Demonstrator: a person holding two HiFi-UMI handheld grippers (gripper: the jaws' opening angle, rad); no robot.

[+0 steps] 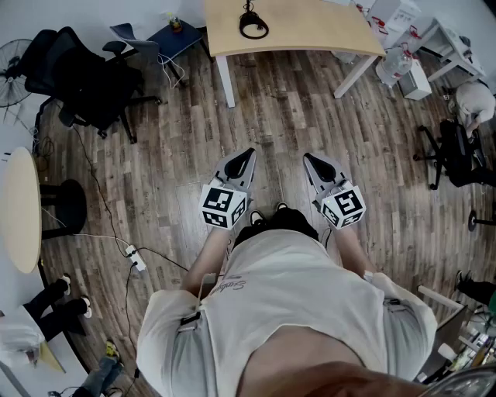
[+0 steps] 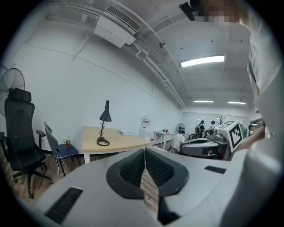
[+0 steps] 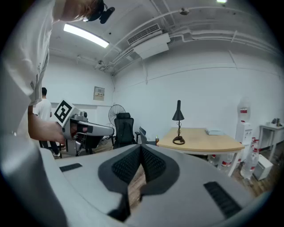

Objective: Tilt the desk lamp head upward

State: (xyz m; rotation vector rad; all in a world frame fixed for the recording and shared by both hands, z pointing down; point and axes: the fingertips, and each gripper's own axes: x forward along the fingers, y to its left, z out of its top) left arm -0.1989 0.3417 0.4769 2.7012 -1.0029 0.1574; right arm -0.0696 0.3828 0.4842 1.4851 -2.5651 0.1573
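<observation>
Desk lamp (image 1: 251,23): cropped by head view's top edge.
Left gripper (image 1: 248,154): jaws closed, nothing held.
Right gripper (image 1: 308,158): jaws closed, nothing held.

LAMP: slim black desk lamp with cone shade, thin stem and ring base (image 3: 178,115) | POSE: upright, shade pointing down, not tilted up | PLACE: on the pale wooden tabletop (image 1: 310,31), toward its left part | CONTACT: untouched, well ahead of me
</observation>
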